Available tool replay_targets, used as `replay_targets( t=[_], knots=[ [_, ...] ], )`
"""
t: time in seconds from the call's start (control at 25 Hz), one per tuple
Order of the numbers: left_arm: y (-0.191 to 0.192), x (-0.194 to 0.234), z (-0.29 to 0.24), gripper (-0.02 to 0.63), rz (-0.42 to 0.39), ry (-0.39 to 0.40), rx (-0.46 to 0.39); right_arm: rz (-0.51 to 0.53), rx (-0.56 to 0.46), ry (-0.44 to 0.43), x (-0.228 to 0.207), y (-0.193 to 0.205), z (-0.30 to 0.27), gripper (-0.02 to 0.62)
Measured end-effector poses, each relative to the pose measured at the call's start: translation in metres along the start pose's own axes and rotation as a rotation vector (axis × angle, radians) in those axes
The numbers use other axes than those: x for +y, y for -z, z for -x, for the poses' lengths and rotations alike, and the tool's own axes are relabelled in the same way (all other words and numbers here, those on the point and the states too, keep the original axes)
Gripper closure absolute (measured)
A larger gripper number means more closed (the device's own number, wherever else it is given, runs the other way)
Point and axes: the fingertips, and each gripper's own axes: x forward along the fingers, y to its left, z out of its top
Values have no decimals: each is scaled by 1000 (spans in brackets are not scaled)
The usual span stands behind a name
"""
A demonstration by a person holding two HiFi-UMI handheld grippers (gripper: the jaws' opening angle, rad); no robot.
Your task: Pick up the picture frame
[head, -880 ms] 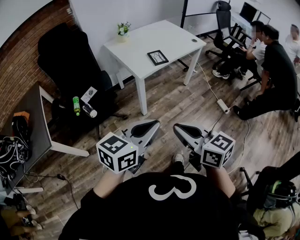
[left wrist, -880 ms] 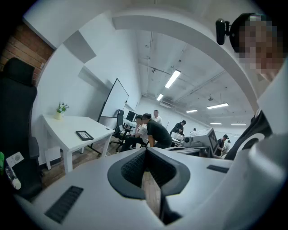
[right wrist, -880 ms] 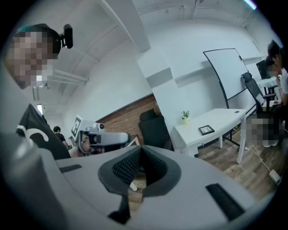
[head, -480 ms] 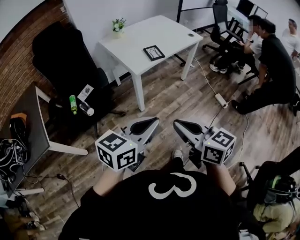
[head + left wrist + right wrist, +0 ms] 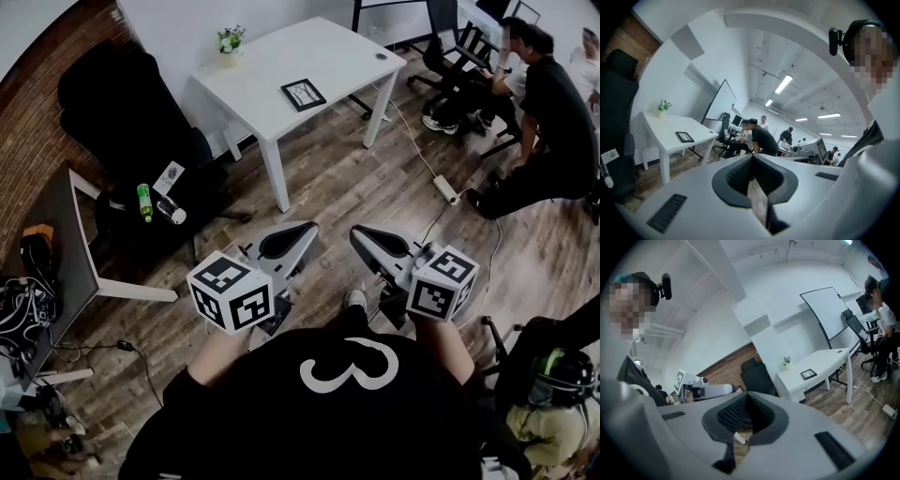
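Observation:
The black picture frame (image 5: 303, 94) lies flat on the white table (image 5: 337, 52) across the room. It is small in the left gripper view (image 5: 685, 136) and in the right gripper view (image 5: 808, 374). My left gripper (image 5: 298, 232) and right gripper (image 5: 367, 234) are held side by side in front of my body, over the wooden floor and well short of the table. Both are shut with nothing between their jaws, as the left gripper (image 5: 752, 156) and right gripper (image 5: 747, 394) also show in their own views.
A potted plant (image 5: 228, 39) stands on the table's far corner. A black office chair (image 5: 122, 103) and a low stand with a green bottle (image 5: 144, 201) are at the left. Seated people (image 5: 553, 112) and a power strip (image 5: 444, 189) are at the right.
In the head view the table and frame have slid a little up and left. Both grippers keep their place in front of my body and stay shut.

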Motion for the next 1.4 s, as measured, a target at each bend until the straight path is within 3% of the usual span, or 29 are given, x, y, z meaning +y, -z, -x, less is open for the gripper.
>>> replay_targets(
  t=[0.68,1.12,1.4],
  knots=[
    [6,12,-123,591,47,-21,76,-69,44,-40,-114,-22,18,571],
    [-17,17,-202,591,31,-82,49,-46,36,-92,-181,-60,37,571],
    [-27,8,-217,591,-2,-104,31,-34,17,-138,-192,-75,40,571]
  ],
)
